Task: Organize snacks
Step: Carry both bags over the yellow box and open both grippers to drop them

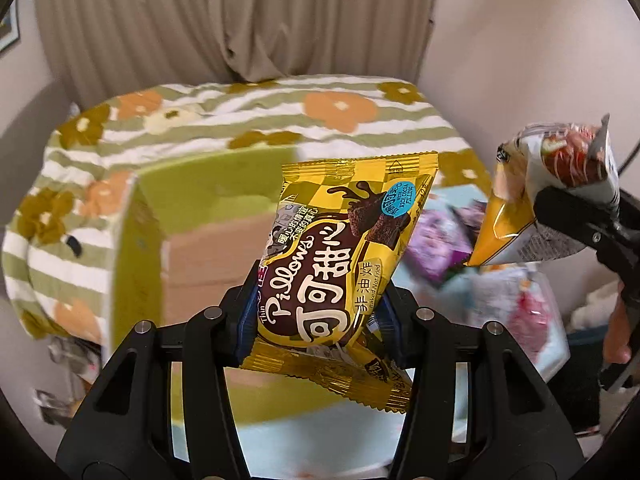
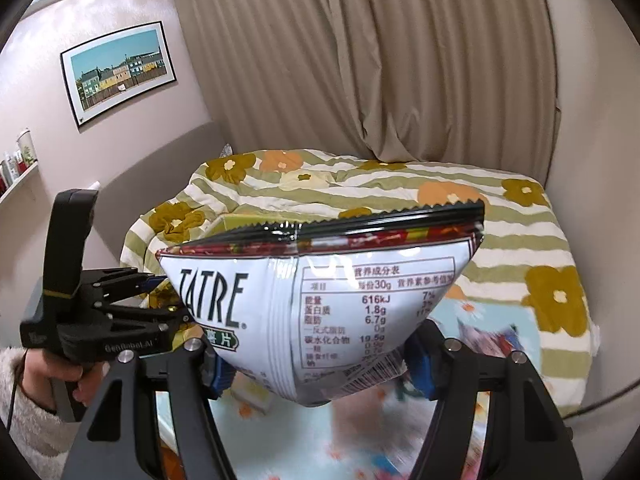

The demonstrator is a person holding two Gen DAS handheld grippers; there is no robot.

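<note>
My left gripper (image 1: 316,320) is shut on a yellow cocoa Pillows snack packet (image 1: 340,256) and holds it upright in the air above an open green cardboard box (image 1: 140,248). My right gripper (image 2: 320,364) is shut on a white chip bag (image 2: 320,304) with its nutrition table facing the camera. In the left wrist view the chip bag (image 1: 560,192) and the right gripper (image 1: 576,220) show at the right. In the right wrist view the left gripper (image 2: 152,296) shows at the left, held by a hand.
A bed with a striped floral blanket (image 2: 520,248) lies behind. Several blurred snack packets (image 1: 444,244) lie on a light blue patterned cloth (image 2: 360,440) below. Beige curtains (image 2: 360,60) hang at the back. A shelf with bottles (image 2: 16,168) is on the left wall.
</note>
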